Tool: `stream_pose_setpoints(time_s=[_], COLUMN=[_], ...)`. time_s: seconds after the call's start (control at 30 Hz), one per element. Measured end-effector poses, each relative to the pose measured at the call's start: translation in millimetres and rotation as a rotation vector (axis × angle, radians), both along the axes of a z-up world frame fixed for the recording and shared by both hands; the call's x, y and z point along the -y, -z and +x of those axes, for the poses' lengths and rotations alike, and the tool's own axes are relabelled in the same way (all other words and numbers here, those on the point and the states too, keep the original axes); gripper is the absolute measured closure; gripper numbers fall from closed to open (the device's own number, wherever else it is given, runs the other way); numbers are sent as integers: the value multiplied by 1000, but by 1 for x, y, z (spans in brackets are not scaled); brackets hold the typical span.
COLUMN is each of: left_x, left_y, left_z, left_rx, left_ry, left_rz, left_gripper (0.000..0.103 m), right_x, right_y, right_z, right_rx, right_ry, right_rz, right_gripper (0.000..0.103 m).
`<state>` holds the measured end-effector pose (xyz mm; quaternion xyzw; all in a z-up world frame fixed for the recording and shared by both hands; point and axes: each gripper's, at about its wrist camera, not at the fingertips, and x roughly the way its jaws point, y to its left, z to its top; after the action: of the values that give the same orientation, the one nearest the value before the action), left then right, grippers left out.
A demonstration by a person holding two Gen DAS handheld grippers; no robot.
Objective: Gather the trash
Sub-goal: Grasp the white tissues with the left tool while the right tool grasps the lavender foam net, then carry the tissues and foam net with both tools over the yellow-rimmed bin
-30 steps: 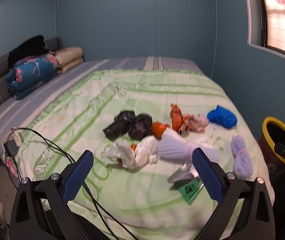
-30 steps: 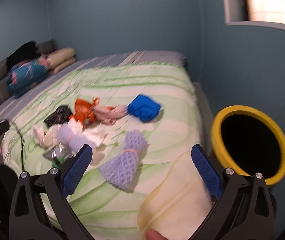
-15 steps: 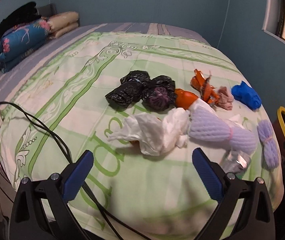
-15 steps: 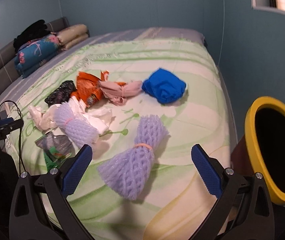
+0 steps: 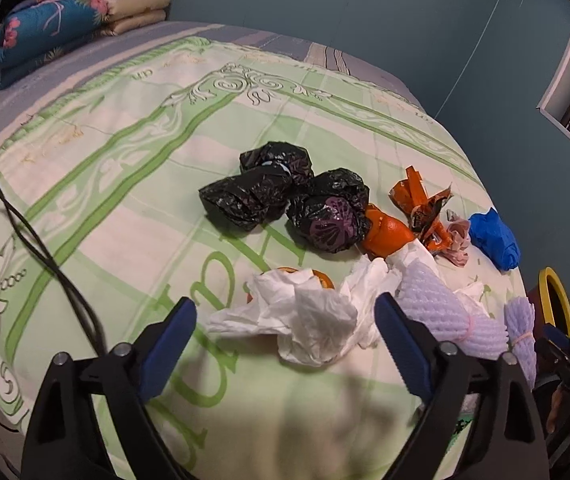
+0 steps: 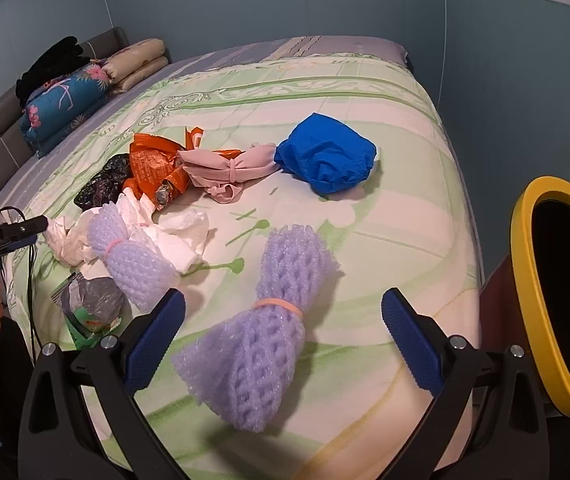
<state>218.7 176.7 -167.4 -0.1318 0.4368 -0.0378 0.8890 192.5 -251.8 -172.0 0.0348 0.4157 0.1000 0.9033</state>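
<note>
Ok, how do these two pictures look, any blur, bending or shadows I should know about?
Left wrist view: fisheye bends the bed edges, a soft shadow lies under the left hand-held gripper, and the near quilt is blurred. Right wrist view: sharp overall, dark vignette in the corners, yellow-rimmed bin stretched at the frame's edge, purple foam net slightly soft up close.

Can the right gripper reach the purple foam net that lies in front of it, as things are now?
Probably yes. The right gripper is open, and the purple foam net lies alone on the bed cover between its fingers, with nothing on top of it or in the way.
</note>
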Motion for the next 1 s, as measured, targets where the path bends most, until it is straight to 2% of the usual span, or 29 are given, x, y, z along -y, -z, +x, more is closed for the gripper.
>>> stream_pose_setpoints(time_s=[0.07, 0.1, 0.17, 0.2, 0.33, 0.47, 0.6, 0.77, 1.0], left_x=[1, 3, 8, 9, 9, 10, 5, -4, -11], left_y=[5, 7, 10, 12, 19, 17, 9, -9, -44], left_z=[3, 2, 2, 3, 5, 2, -9, -25, -50], left_rx=[-19, -22, -28, -34, -62, -52, -24, 18, 111], left_ry=[2, 10, 21, 25, 29, 26, 19, -6, -33], left_rz=[-6, -5, 19, 19, 13, 16, -27, -81, -81], left_gripper=[28, 29, 38, 41, 65, 78, 81, 81, 81], right_x=[-2, -3, -6, -6, -7, -6, -7, -3, 6], right_y=[4, 5, 10, 12, 19, 20, 14, -3, -35], right_z=[3, 4, 5, 6, 9, 8, 0, -10, -27], right_rx=[-13, -20, -36, -45, -67, -72, -32, 22, 87], right_ry=[-2, -5, -10, -7, 7, 10, 5, 7, 0], right_rz=[-10, -15, -14, -12, -18, -22, -40, -38, 31], right_gripper=[23, 24, 29, 35, 53, 72, 79, 79, 79])
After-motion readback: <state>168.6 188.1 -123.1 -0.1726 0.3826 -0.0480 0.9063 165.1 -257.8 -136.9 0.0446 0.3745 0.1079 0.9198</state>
